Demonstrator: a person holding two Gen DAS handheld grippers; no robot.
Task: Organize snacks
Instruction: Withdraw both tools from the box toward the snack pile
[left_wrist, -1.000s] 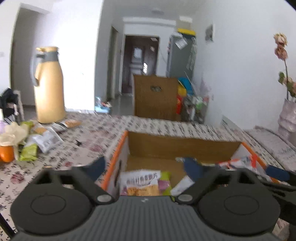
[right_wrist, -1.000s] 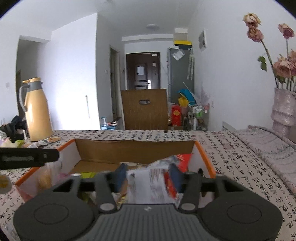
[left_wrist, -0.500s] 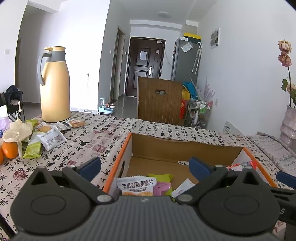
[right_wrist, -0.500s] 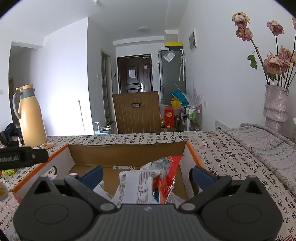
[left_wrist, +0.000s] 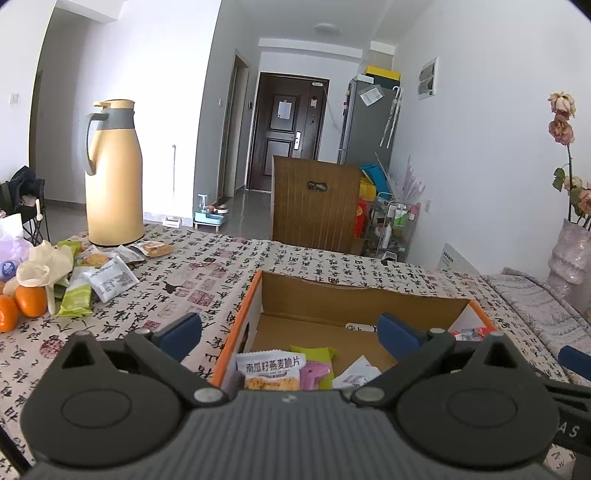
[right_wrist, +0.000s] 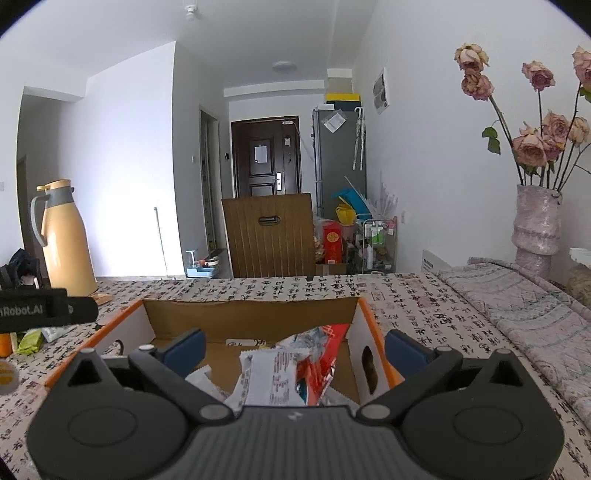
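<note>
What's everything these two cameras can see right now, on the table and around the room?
Open cardboard box with orange rim: one, brown inside, mid-table.
Snack packets in the box: several; white-orange, green, pink, red.
Loose snack packets: several, white and green, far left on the table.
Oranges: at least two, beside those packets.
Tall yellow thermos jug with grey handle: one, far left on the table.
Patterned tablecloth: one, cream with black script.
Textured pale vase of dried pink roses: one, right edge.
Wooden chair back: one, brown, behind the table.
Grey fridge: one, by the dark door.
Left hand-held gripper: open, empty, over the box.
Right hand-held gripper: open, empty, over the box.
</note>
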